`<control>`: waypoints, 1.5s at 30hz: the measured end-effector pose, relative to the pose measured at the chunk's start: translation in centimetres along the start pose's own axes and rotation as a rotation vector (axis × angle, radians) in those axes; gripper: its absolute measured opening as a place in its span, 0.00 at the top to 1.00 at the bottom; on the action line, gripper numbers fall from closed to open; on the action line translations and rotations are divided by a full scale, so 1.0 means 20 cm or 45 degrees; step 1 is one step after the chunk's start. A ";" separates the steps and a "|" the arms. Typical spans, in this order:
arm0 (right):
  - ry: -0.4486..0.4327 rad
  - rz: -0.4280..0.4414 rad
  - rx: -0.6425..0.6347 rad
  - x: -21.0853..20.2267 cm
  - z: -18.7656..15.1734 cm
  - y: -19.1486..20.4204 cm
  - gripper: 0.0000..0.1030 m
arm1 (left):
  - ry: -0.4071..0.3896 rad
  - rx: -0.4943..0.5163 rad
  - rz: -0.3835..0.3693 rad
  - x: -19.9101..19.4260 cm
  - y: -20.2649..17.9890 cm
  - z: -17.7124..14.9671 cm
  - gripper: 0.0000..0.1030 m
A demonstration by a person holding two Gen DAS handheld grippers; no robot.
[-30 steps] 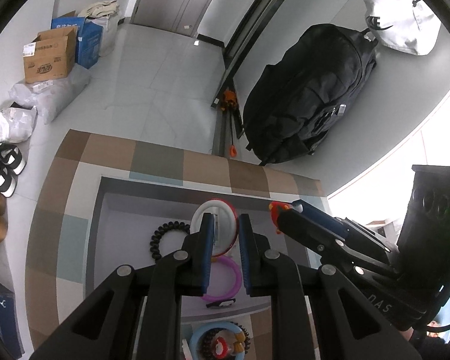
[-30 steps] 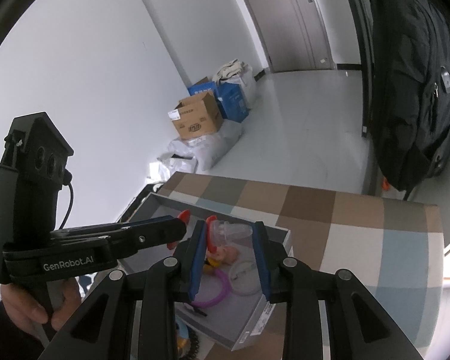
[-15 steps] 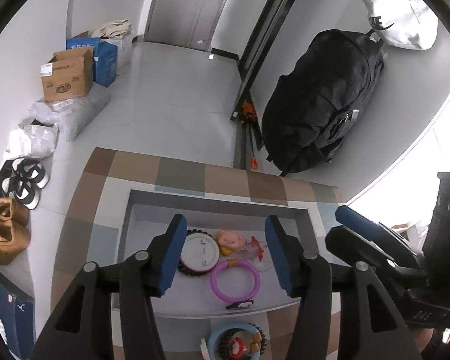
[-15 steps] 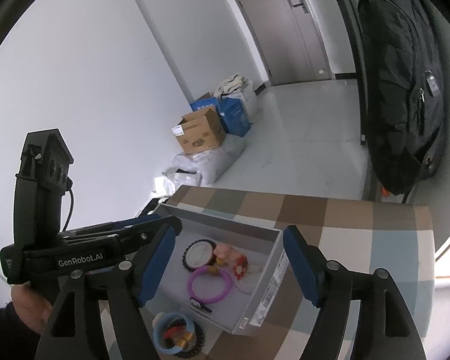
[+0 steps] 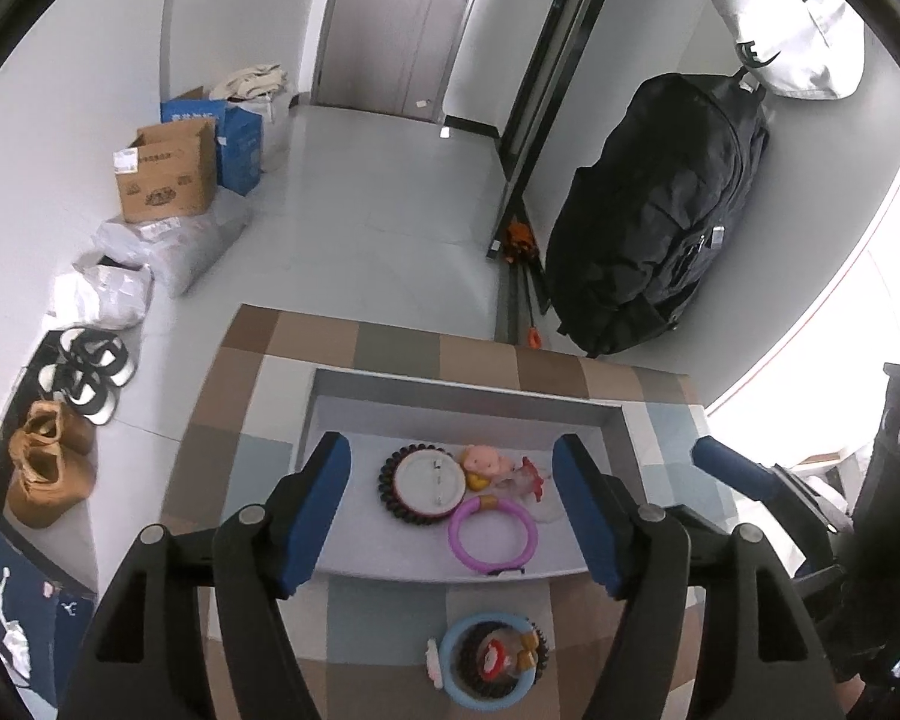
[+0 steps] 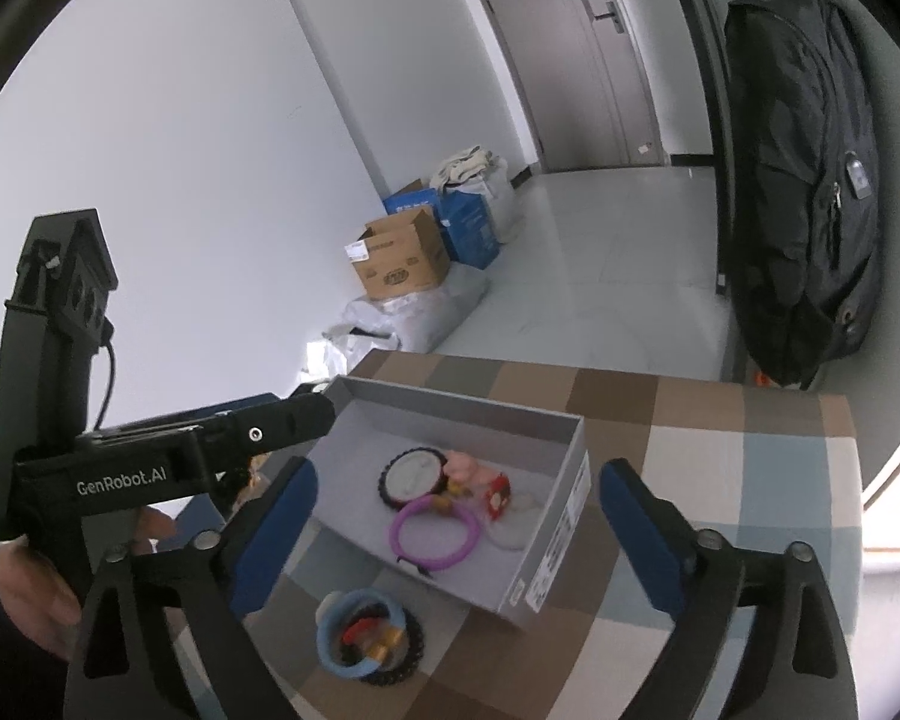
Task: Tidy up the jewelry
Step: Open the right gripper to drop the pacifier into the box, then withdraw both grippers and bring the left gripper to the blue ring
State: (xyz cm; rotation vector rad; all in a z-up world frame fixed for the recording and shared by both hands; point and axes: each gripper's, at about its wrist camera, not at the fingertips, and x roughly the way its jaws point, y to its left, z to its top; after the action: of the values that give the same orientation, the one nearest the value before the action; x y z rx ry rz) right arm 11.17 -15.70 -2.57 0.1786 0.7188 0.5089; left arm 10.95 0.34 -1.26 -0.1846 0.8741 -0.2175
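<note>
Setting: hallway room; a checked cloth covers the bench (image 5: 390,354), which carries a grey box (image 5: 462,391) for sorting.
Box contents: white disc in a black beaded ring (image 5: 423,482), pink doll charm (image 5: 485,462), purple bangle (image 5: 492,534), gathered together as stored pieces.
Unsorted: blue ring with beads (image 5: 487,667) sits outside, just before the box's near wall, likely next.
Left claw (image 5: 450,516): spread wide, holding nothing, raised above the box.
Right claw (image 6: 456,534): likewise wide and empty, ready to reach.

Left gripper (image 5: 453,504) and right gripper (image 6: 453,534) both hold jaws spread wide, seemingly empty.
</note>
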 end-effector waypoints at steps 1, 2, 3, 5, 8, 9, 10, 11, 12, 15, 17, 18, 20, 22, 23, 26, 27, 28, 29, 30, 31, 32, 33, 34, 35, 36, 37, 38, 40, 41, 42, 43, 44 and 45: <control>-0.002 -0.014 -0.012 -0.01 -0.01 0.01 0.04 | -0.006 0.004 0.013 -0.01 -0.01 0.00 0.36; -0.002 -0.020 -0.020 -0.02 -0.02 0.02 0.04 | -0.017 0.011 0.028 -0.03 -0.01 -0.01 0.36; -0.004 -0.026 -0.028 -0.04 -0.03 0.03 0.03 | -0.030 0.018 0.041 -0.05 -0.02 -0.02 0.36; -0.011 -0.037 -0.043 -0.06 -0.04 0.04 0.02 | -0.050 0.034 0.069 -0.07 -0.03 -0.04 0.27; -0.028 -0.047 -0.047 -0.10 -0.06 0.06 0.00 | -0.092 0.054 0.090 -0.12 -0.04 -0.07 0.24; -0.032 -0.050 -0.046 -0.11 -0.06 0.07 0.00 | -0.096 0.061 0.092 -0.13 -0.05 -0.09 0.24; -0.037 -0.056 -0.040 -0.13 -0.08 0.07 0.00 | -0.096 0.063 0.096 -0.13 -0.05 -0.10 0.24; -0.038 -0.059 -0.035 -0.14 -0.08 0.07 0.00 | -0.100 0.063 0.099 -0.14 -0.05 -0.11 0.24; -0.038 -0.060 -0.029 -0.15 -0.09 0.08 0.00 | -0.106 0.064 0.101 -0.14 -0.05 -0.12 0.24; -0.035 -0.075 -0.026 -0.17 -0.12 0.09 0.00 | -0.106 0.062 0.117 -0.16 -0.05 -0.15 0.24; -0.030 -0.088 -0.033 -0.19 -0.14 0.10 0.00 | -0.105 0.057 0.120 -0.16 -0.05 -0.17 0.24; -0.030 -0.093 -0.036 -0.20 -0.14 0.11 0.00 | -0.105 0.052 0.121 -0.17 -0.04 -0.17 0.24; -0.034 -0.103 -0.045 -0.21 -0.16 0.12 0.00 | -0.105 0.048 0.118 -0.17 -0.04 -0.19 0.24; -0.027 -0.117 -0.043 -0.21 -0.18 0.12 0.00 | -0.101 0.040 0.124 -0.17 -0.04 -0.21 0.23; -0.021 -0.123 -0.039 -0.22 -0.20 0.12 0.00 | -0.092 0.037 0.123 -0.17 -0.03 -0.22 0.21; -0.008 -0.144 -0.033 -0.23 -0.23 0.11 0.00 | -0.072 0.027 0.122 -0.16 -0.02 -0.25 0.18; -0.004 -0.149 -0.032 -0.23 -0.24 0.11 0.00 | -0.061 0.026 0.120 -0.15 -0.02 -0.26 0.18; -0.001 -0.156 -0.028 -0.23 -0.25 0.11 0.00 | -0.055 0.024 0.122 -0.15 -0.02 -0.27 0.18; 0.002 -0.162 -0.024 -0.24 -0.26 0.11 0.00 | -0.046 0.024 0.118 -0.14 -0.02 -0.28 0.18; 0.005 -0.166 -0.022 -0.24 -0.27 0.10 0.00 | -0.039 0.027 0.114 -0.14 -0.02 -0.29 0.18; 0.008 -0.171 -0.021 -0.24 -0.28 0.10 0.00 | -0.030 0.031 0.112 -0.13 -0.02 -0.30 0.18; 0.009 -0.176 -0.020 -0.25 -0.28 0.10 0.00 | -0.016 0.034 0.104 -0.13 -0.02 -0.31 0.18; 0.011 -0.181 -0.020 -0.25 -0.29 0.10 0.00 | 0.004 0.038 0.090 -0.11 -0.02 -0.32 0.18; 0.014 -0.187 -0.018 -0.25 -0.30 0.10 0.00 | 0.014 0.040 0.087 -0.11 -0.02 -0.33 0.18; 0.018 -0.190 -0.015 -0.25 -0.31 0.09 0.00 | 0.029 0.044 0.090 -0.10 -0.02 -0.34 0.18; 0.021 -0.193 -0.013 -0.25 -0.32 0.09 0.00 | 0.044 0.052 0.085 -0.09 -0.03 -0.35 0.18; 0.025 -0.197 -0.011 -0.25 -0.32 0.09 0.00 | 0.058 0.060 0.079 -0.07 -0.03 -0.36 0.18; 0.030 -0.200 -0.008 -0.25 -0.33 0.09 0.00 | 0.083 0.074 0.073 -0.06 -0.04 -0.38 0.18; 0.040 -0.202 -0.006 -0.25 -0.34 0.09 0.00 | 0.113 0.094 0.072 -0.04 -0.04 -0.40 0.18; 0.041 -0.204 -0.008 -0.24 -0.35 0.09 0.00 | 0.131 0.106 0.067 -0.02 -0.05 -0.41 0.18; 0.044 -0.206 -0.011 -0.24 -0.35 0.09 0.00 | 0.148 0.117 0.059 -0.01 -0.05 -0.42 0.18; 0.047 -0.209 -0.014 -0.24 -0.35 0.09 0.00 | 0.160 0.125 0.052 0.00 -0.06 -0.42 0.18; 0.049 -0.212 -0.014 -0.24 -0.35 0.09 0.00 | 0.170 0.133 0.048 0.00 -0.06 -0.42 0.18; 0.053 -0.213 -0.012 -0.23 -0.35 0.08 0.00 | 0.182 0.143 0.046 0.01 -0.07 -0.43 0.18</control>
State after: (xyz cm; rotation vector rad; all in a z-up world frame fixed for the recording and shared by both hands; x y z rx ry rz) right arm 2.87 -16.69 -4.56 0.0983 0.7648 0.3573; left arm 4.28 -1.59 -6.51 -0.0493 1.0034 -0.2476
